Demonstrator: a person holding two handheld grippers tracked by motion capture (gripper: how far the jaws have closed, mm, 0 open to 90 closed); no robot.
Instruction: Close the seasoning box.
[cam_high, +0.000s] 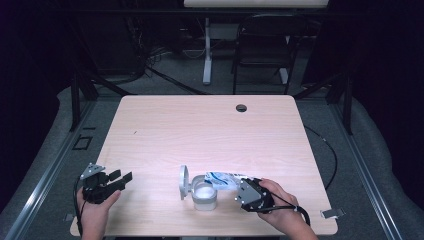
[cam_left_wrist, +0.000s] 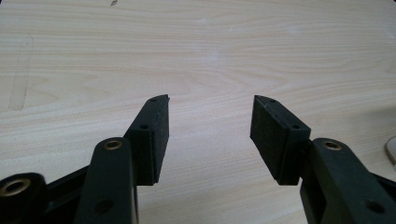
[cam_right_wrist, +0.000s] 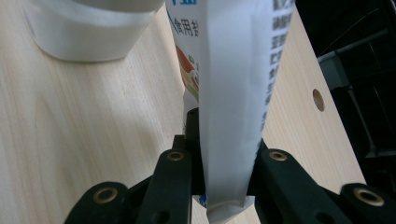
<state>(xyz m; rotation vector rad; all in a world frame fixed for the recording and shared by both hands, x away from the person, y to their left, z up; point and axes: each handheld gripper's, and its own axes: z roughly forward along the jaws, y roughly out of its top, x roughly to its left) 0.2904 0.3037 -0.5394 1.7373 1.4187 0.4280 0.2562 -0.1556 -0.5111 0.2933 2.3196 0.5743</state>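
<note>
The fingers of the right gripper (cam_high: 239, 191) are clamped on the sealed end of a white printed pouch (cam_high: 224, 180) — in the right gripper view the bag (cam_right_wrist: 232, 93) rises from between the two black jaws, pinched flat. Its long axis runs from the jaws leftward and slightly away from the person, so its far end hangs over the mouth of the small white jar (cam_high: 204, 195), whose hinged lid (cam_high: 183, 182) stands open on the jar's left. That alignment is what any pouring would turn on: pouch mouth above jar opening, the right hand just beside the jar on its right.

The left gripper (cam_high: 121, 178) rests near the table's (cam_high: 200, 125) front-left corner with its jaws spread wide and nothing between them; bare wood lies ahead of its pads (cam_left_wrist: 156, 135). It sits well apart from the jar, so the right hand is by far the nearer.

The jar stands close to the front edge, leaving little margin toward the person, while the whole far half of the table is open for moving.
</note>
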